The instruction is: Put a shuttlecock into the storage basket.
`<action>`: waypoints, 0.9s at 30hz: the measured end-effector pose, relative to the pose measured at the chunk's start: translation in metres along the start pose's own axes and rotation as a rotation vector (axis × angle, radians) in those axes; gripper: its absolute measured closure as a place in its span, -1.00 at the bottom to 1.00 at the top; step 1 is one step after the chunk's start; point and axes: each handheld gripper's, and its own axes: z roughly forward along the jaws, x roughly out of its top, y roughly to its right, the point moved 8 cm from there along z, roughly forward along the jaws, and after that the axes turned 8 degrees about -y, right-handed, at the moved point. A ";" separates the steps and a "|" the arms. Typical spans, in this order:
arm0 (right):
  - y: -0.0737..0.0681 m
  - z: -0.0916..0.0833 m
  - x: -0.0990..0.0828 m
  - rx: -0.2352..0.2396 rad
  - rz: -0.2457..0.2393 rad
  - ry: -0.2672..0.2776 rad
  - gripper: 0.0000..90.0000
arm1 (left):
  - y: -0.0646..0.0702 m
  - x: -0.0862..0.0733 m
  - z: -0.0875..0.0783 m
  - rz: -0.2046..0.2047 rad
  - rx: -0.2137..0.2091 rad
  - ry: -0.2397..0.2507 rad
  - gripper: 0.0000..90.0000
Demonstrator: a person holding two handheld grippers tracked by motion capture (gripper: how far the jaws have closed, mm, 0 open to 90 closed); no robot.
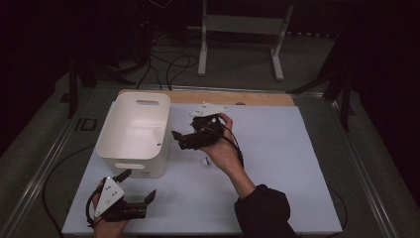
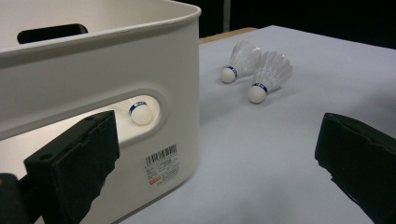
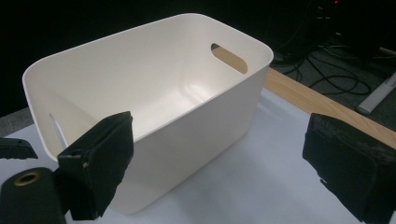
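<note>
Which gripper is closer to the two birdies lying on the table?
Right. The right gripper hangs just above the shuttlecocks, beside the white bin. The left gripper sits back at the table's near edge, by the bin's front corner.

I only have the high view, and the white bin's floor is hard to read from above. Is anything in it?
Observer: Yes. In the left gripper view, a shuttlecock shows through the handle slot of the bin.
Operator: Any others outside?
Observer: Two lie side by side on the sheet: a far shuttlecock and a near shuttlecock.
Operator: Is the right gripper carrying one?
Observer: No. The right gripper has its jaws wide apart, with nothing between them.
</note>
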 end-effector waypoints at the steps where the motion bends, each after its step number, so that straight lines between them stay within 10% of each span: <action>1: 0.001 0.000 0.000 -0.001 0.002 0.000 -0.81 | 0.000 0.000 0.000 0.001 -0.001 0.000 -0.99; 27: 0.022 -0.009 -0.022 -0.039 0.022 -0.038 -0.81 | 0.000 0.000 -0.001 0.001 0.002 0.001 -0.99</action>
